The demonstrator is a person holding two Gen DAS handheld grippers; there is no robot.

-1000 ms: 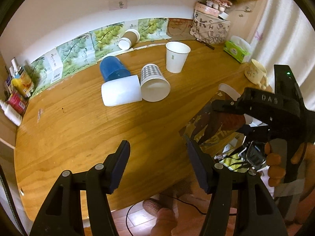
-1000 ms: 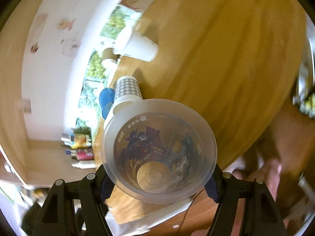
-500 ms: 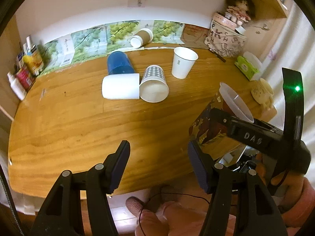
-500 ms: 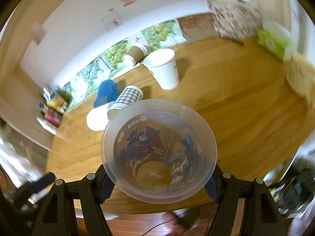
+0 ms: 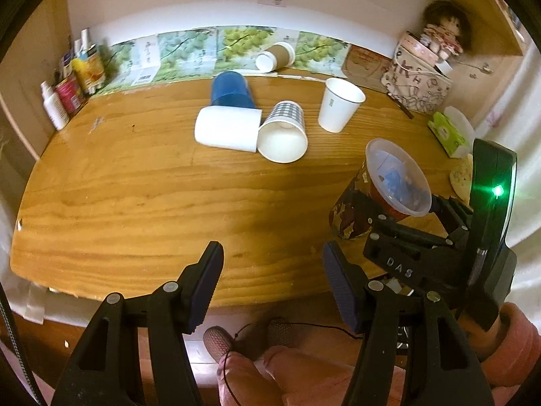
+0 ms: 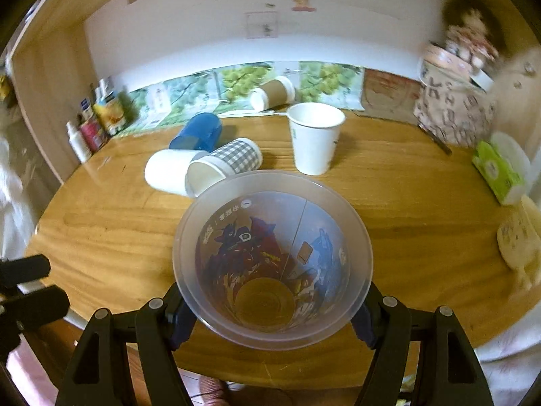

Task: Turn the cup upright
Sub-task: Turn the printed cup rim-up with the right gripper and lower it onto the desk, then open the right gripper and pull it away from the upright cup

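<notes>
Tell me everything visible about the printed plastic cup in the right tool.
The plastic cup is translucent, with a wide frosted rim and red, blue and purple cartoon prints round its wall. It looks empty. The right tool is shut on its lower wall, one finger on each side. It is mouth up, tilted, near the table's front right edge; base contact unclear.

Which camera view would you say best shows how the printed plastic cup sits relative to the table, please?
The left wrist view: it shows the printed plastic cup from the side, mouth up and slightly tilted, its base at the table, gripped by the right claw. The right wrist view only looks down into the cup's mouth, hiding its base contact.
</notes>
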